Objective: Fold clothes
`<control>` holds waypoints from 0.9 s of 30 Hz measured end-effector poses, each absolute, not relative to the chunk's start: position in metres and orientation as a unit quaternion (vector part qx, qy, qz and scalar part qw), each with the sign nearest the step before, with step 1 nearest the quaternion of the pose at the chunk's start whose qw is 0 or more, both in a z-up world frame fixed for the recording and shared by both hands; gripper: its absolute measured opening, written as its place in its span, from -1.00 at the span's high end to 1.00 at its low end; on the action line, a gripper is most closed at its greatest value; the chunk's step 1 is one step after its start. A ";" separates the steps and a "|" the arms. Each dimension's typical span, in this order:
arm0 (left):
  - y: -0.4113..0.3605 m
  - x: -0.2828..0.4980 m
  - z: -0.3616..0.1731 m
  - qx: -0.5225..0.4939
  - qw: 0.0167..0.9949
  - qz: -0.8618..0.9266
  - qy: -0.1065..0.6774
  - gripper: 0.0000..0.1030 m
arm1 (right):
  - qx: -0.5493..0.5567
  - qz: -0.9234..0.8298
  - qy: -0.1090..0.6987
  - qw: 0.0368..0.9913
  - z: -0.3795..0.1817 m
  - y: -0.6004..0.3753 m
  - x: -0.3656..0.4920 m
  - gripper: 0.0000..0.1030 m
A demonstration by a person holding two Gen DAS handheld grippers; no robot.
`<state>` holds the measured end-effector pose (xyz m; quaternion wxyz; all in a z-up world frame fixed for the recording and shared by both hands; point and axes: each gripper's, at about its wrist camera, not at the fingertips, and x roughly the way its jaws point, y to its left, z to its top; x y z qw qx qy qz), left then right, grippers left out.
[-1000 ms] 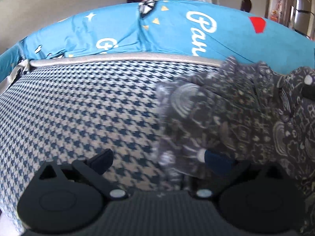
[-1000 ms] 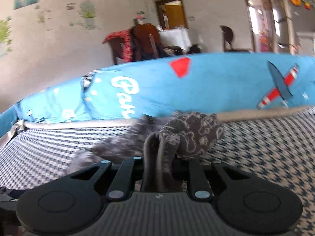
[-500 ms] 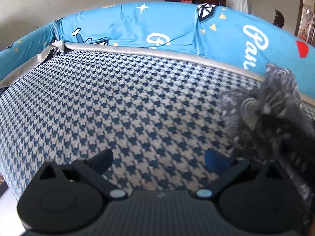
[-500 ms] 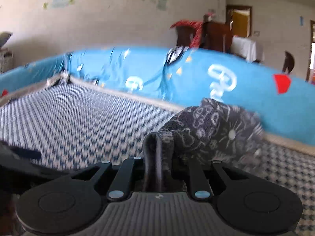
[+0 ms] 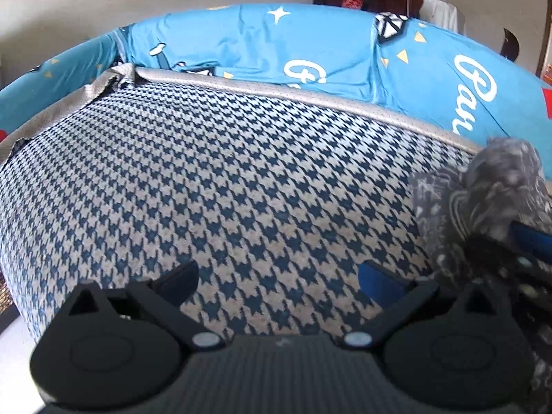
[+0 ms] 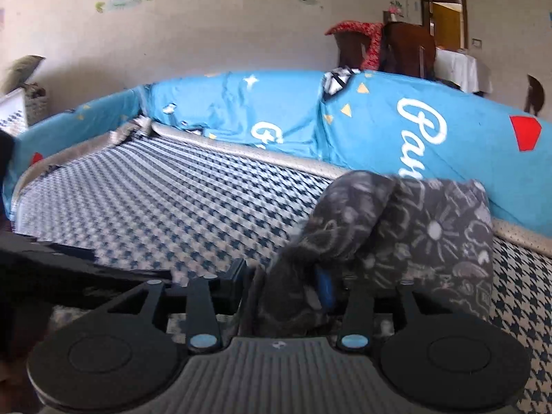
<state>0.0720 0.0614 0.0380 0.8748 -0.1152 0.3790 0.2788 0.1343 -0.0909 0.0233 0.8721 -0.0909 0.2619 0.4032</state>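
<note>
Houndstooth bed (image 5: 241,186) fills both views, blue and cream weave, silver piping along the far edge; blue printed bolster (image 5: 310,51) curves beyond it from 9 through 12 to 3 o'clock, white script lettering and a red patch on it. Beige wall (image 6: 224,27) with plant stickers behind, dark wooden chair (image 6: 407,48) draped in red cloth at about 1 o'clock in the right wrist view

Dark grey patterned garment (image 6: 407,238) bunched on the bed at 3 o'clock of the right view's centre, just short of the piping; same bundle at the 3 o'clock edge of the left view, blurred

Right tongs (image 6: 286,286) opening, a fold of the garment between the fingers, blue pad (image 6: 324,288) against the cloth, firm pressing hard to tell

Left tongs (image 5: 277,277) spread wide over bare houndstooth, nothing between them, garment just beside the right-hand finger
</note>
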 end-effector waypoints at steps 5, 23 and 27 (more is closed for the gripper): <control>0.068 0.069 0.046 -0.131 0.878 0.284 0.361 -1.00 | -0.091 0.440 0.256 0.856 0.039 -0.098 0.123 0.15; 0.043 0.076 0.034 -0.124 0.878 0.250 0.390 -1.00 | -0.034 0.378 0.285 0.880 0.029 -0.101 0.166 0.38; 0.043 0.077 0.030 -0.131 0.873 0.251 0.398 -1.00 | -0.024 0.380 0.300 0.875 0.023 -0.094 0.170 0.61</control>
